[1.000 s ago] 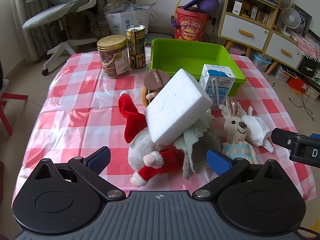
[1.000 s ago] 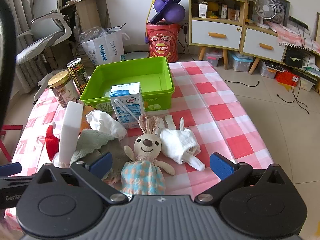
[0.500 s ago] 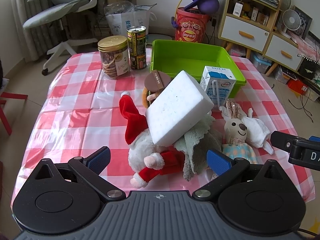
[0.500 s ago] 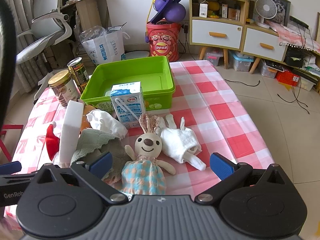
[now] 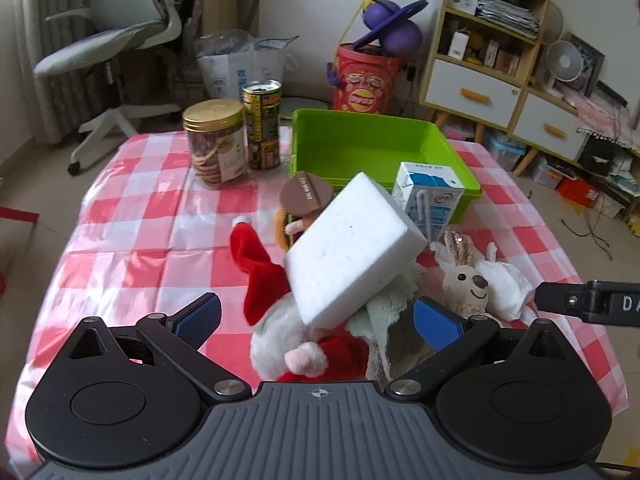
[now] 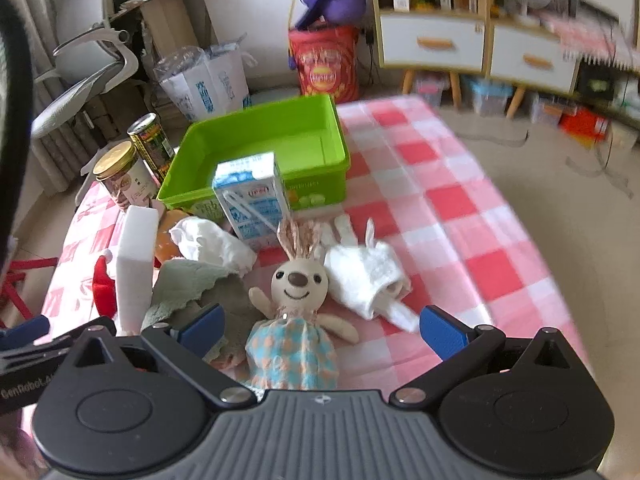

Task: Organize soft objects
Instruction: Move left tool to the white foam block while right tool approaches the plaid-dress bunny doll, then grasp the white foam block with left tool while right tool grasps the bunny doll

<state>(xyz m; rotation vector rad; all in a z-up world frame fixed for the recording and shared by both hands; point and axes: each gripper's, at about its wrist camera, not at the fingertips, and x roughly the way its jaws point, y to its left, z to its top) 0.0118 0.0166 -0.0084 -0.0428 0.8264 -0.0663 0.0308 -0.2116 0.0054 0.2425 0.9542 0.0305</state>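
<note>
The left gripper [image 5: 316, 322] hangs with its ribbed blue pads wide apart and nothing between them, just over the plush Santa doll [image 5: 296, 332], whose fluffy white body and red felt hat lie nearest on the glossy red-and-white checked tablecloth [image 5: 132, 232]. The right gripper [image 6: 320, 334] is likewise spread wide and empty, above the bunny doll [image 6: 294, 312] in its soft blue-and-orange checked dress. A blocky white sponge [image 5: 352, 256] leans tilted on the Santa doll, over a crumpled grey-green towel [image 6: 192, 280]. Just right of the bunny doll lies a bunched white cloth [image 6: 368, 280], touching it. Behind the bunny doll stands a boxy blue-and-white milk carton [image 6: 252, 200], against the front wall of the smooth green plastic tray [image 5: 384, 132]. Left of the tray stand a clear gold-lidded cookie jar [image 5: 216, 144] and a cylindrical metal can [image 5: 262, 124]
</note>
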